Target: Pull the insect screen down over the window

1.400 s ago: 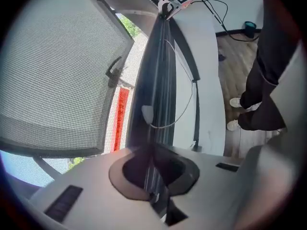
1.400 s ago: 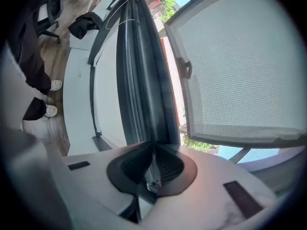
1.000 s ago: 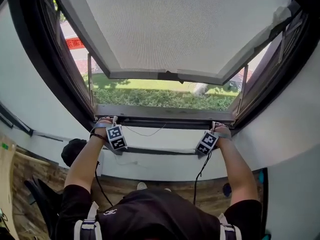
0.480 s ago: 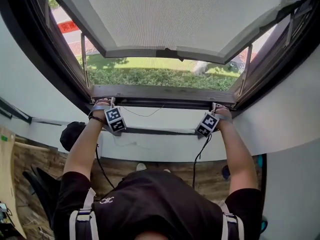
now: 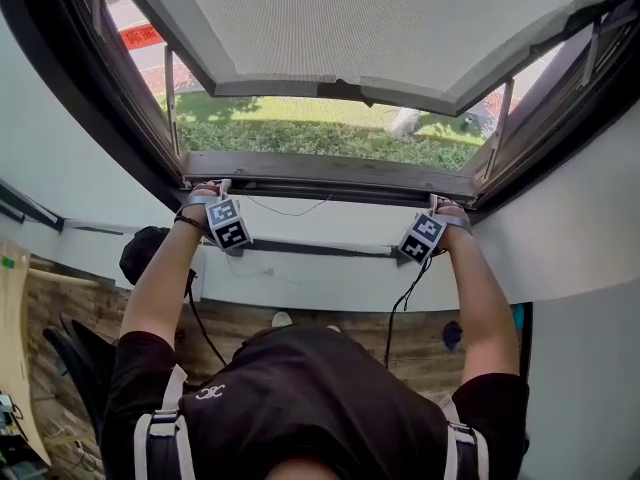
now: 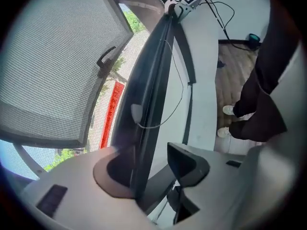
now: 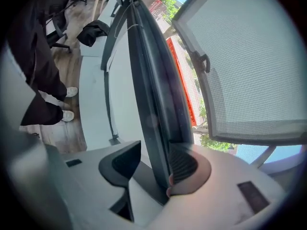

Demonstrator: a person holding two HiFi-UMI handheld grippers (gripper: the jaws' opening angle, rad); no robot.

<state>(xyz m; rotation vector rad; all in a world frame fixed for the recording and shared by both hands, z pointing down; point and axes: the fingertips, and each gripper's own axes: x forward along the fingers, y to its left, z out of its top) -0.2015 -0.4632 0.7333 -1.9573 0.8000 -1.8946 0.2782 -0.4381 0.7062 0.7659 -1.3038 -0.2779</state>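
The insect screen's dark pull bar (image 5: pixel 320 173) lies low along the bottom of the window frame. My left gripper (image 5: pixel 215 192) is at the bar's left end and my right gripper (image 5: pixel 440 204) at its right end. In the left gripper view the bar (image 6: pixel 153 90) runs between the jaws of the left gripper (image 6: pixel 151 162), with a gap on the inner side. In the right gripper view the bar (image 7: pixel 153 80) stands between the jaws of the right gripper (image 7: pixel 153 163), close to the ribbed pad (image 7: pixel 184 164). Both sets of jaws have just been opening and no longer clamp the bar.
A top-hung sash (image 5: pixel 350 28) with a mesh-like panel and a dark handle (image 5: pixel 345 90) swings outward above. A thin cord (image 5: pixel 285 211) hangs under the bar. A white wall (image 5: pixel 320 278) drops below the sill to a wooden floor, with a black bag (image 5: pixel 145 253) at the left.
Both hands stay at the ends of the dark bar at the frame's bottom. The head view has shifted, so window and hands sit a little higher in the picture.
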